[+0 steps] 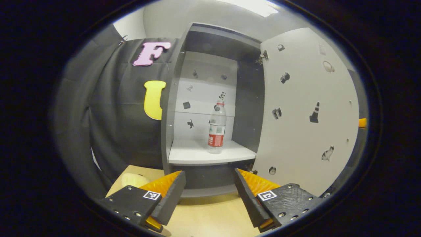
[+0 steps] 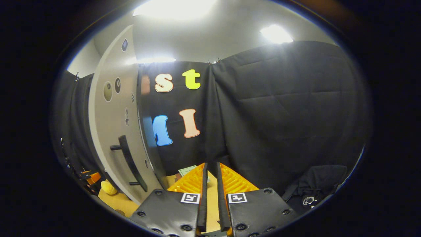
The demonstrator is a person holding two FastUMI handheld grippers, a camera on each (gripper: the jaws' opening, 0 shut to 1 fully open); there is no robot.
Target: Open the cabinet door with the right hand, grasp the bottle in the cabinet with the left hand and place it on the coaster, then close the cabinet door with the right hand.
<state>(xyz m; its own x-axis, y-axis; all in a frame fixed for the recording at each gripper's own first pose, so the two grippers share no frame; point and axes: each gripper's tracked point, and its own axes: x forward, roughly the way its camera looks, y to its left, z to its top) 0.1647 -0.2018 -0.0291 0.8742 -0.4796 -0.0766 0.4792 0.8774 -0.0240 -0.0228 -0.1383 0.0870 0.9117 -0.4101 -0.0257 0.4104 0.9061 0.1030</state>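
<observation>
A clear plastic bottle [image 1: 217, 127] with a red label and red cap stands upright on the white shelf [image 1: 197, 154] inside the open grey cabinet. The cabinet door [image 1: 306, 115] is swung wide to the right. My left gripper [image 1: 209, 174] is open, low in front of the cabinet, a good way short of the bottle, with nothing between its fingers. In the right gripper view the door's outer face [image 2: 111, 131] and its black bar handle [image 2: 130, 163] stand to the left. My right gripper [image 2: 211, 165] is shut on nothing, away from the handle, facing the cloth wall.
A wooden tabletop [image 1: 204, 217] lies below the cabinet. A pale yellow rounded object [image 1: 135, 180] rests on it at the left, also seen as a yellow object [image 2: 108, 187] under the door. A small green card [image 2: 187, 170] lies beyond the right fingers.
</observation>
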